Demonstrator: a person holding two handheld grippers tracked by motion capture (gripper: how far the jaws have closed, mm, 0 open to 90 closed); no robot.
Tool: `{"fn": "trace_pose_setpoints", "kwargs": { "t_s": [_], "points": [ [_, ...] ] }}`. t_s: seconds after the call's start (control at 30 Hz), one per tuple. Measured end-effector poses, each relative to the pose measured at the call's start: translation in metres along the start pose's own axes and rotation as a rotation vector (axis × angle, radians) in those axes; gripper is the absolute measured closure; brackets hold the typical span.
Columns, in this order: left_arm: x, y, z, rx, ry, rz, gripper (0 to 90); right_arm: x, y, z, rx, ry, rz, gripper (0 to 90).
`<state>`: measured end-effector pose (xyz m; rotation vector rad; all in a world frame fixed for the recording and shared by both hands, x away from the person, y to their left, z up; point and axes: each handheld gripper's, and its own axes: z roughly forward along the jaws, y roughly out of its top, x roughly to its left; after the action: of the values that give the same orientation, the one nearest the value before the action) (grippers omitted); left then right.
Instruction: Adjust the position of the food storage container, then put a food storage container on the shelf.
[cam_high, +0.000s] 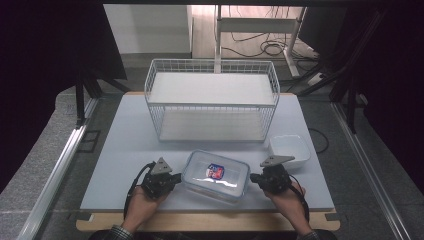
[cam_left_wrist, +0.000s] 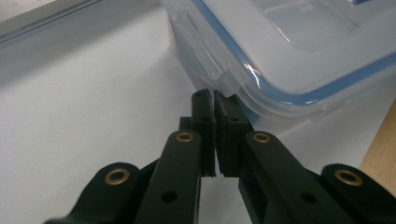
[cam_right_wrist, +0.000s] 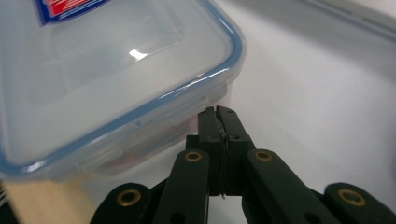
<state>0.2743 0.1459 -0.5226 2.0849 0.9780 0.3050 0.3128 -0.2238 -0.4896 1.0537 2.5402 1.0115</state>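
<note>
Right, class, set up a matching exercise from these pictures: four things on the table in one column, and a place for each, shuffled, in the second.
Things:
1. wire basket
2. clear lidded container
3. small white dish
4. left gripper

Places:
A. near edge, between the two grippers
B. at the container's left side
C. far middle of the table
D. right of the basket's near corner

Pairs: 1-C, 2-A, 3-D, 4-B
</note>
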Motion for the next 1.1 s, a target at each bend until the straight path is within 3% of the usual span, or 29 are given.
{"fn": "trace_pose_setpoints", "kwargs": {
  "t_s": [0.2, 0.4, 0.57, 0.67, 0.83, 0.87, 0.93, 1.1],
  "points": [
    [-0.002, -0.003, -0.006, -0.002, -0.003, 0.001, 85.6, -0.014, 0.02, 0.019, 0.001, -0.009, 0.004, 89.5],
    [-0.002, -0.004, -0.009, -0.003, -0.007, 0.004, 85.0, -0.018, 0.028, 0.03, -0.005, -0.021, -0.007, 89.5],
    [-0.001, -0.003, -0.011, 0.006, -0.014, 0.009, 82.7, -0.017, 0.028, 0.03, -0.021, -0.041, -0.023, 89.5],
    [0.001, -0.005, -0.018, 0.007, 0.027, 0.019, 78.6, -0.017, 0.028, 0.02, -0.051, -0.066, -0.033, 86.5],
    [0.014, -0.013, -0.03, -0.013, 0.065, -0.032, 56.1, -0.019, 0.02, 0.003, -0.089, -0.078, -0.001, 64.5],
    [0.014, -0.013, -0.03, -0.013, 0.065, -0.032, 50.8, -0.019, 0.02, 0.003, -0.089, -0.078, -0.001, 64.5],
    [0.02, -0.016, -0.034, -0.031, 0.086, -0.066, 41.4, -0.019, 0.015, -0.003, -0.104, -0.074, 0.016, 52.8],
    [0.024, -0.016, -0.032, -0.048, 0.067, -0.084, 20.2, -0.023, 0.016, -0.01, -0.15, -0.067, 0.042, 34.6]
  ]
}}
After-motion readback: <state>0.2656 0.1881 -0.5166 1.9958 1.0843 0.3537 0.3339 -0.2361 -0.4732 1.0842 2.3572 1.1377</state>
